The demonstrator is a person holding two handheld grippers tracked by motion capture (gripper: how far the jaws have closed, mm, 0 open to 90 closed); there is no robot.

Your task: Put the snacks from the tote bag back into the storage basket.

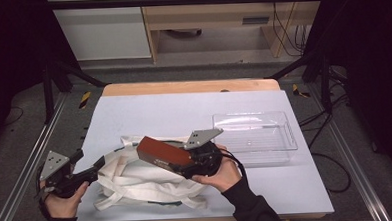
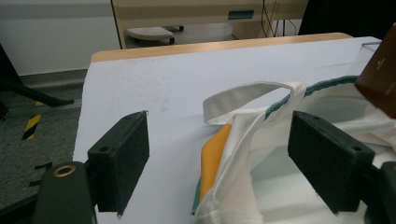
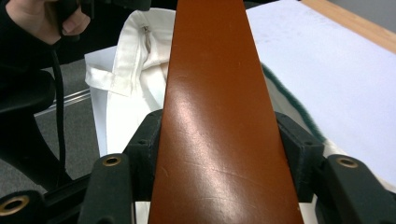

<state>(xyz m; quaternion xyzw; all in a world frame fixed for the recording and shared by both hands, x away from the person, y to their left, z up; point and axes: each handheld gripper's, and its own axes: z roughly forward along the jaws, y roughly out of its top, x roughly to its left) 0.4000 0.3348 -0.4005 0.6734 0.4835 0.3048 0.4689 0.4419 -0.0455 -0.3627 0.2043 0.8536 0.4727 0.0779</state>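
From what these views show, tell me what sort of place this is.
Probably a lab or workshop set up for recording handling work. A table with a pale blue mat stands inside a black metal frame, cables trail over the grey floor, and plain wooden furniture sits behind.

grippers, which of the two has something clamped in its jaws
The right gripper: its jaws press both sides of the brown case. The left gripper stands open around the white bag's edge.
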